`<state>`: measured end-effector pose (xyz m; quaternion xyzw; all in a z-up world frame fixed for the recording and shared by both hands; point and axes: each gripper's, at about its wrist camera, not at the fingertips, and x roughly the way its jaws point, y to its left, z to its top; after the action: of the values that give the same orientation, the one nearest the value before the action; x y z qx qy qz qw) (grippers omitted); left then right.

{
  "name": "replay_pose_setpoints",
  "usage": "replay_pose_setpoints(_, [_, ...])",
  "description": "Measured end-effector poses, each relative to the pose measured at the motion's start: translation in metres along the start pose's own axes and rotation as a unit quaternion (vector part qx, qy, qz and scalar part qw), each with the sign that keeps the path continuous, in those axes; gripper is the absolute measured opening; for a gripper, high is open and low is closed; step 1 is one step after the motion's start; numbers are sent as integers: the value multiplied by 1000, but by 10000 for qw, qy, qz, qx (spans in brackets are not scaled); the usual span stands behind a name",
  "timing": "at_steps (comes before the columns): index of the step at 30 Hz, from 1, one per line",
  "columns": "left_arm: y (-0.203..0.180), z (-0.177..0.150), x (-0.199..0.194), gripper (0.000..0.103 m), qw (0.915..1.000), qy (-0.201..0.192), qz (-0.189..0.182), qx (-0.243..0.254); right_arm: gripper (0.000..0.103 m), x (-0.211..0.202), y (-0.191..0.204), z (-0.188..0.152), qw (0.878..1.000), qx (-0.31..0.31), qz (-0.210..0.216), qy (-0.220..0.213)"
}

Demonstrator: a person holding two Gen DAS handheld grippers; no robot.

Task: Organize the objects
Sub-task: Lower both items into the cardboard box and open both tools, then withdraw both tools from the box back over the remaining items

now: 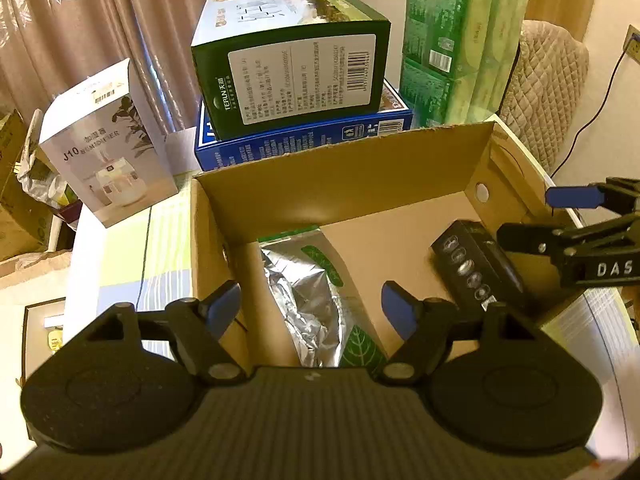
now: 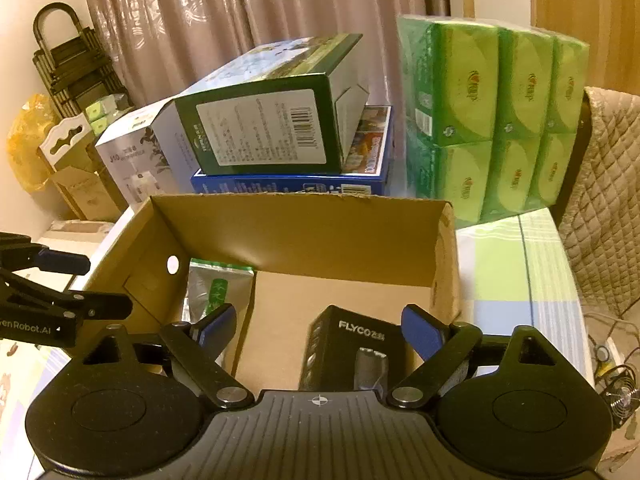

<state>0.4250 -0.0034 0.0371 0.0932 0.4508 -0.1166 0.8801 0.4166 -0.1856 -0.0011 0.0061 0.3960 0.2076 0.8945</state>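
An open cardboard box (image 1: 340, 176) (image 2: 300, 232) stands on the table. Inside it, a silver foil pouch (image 1: 296, 276) (image 2: 208, 284) with a green label lies against the left wall. A black FLYCO box (image 1: 468, 268) (image 2: 352, 344) lies tilted at the right side. My left gripper (image 1: 312, 308) (image 2: 86, 284) hangs open over the pouch, its blue pads clear of the foil. My right gripper (image 2: 320, 326) (image 1: 548, 216) is open above the black box, pads wide on either side and not pressing it.
Behind the cardboard box, a green carton (image 1: 296, 64) rests on a flat blue box (image 1: 304, 144). A white humidifier box (image 1: 104, 152) stands at the left and a green tissue multipack (image 1: 460, 48) at the right. A quilted chair (image 2: 600, 200) stands beyond the table's right edge.
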Motion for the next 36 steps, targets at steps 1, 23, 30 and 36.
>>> replay_pose_setpoints(1, [0, -2, -3, 74, 10000, -12, 2, -6, 87, -4, 0, 0, 10000, -2, -20, -6])
replay_pose_setpoints(23, [-22, -102, -149, 94, 9960, -600, 81, -651, 87, -176, 42, -70, 9986, -76, 236, -462])
replay_pose_setpoints(30, [-39, -155, -193, 102, 9929, -814, 244, -835, 87, -220, 45, -131, 9986, 29, 168, -491])
replay_pose_setpoints(36, [-53, -205, -211, 102, 9910, -858, 365, -956, 87, -241, 39, -180, 9986, 276, 5, -443])
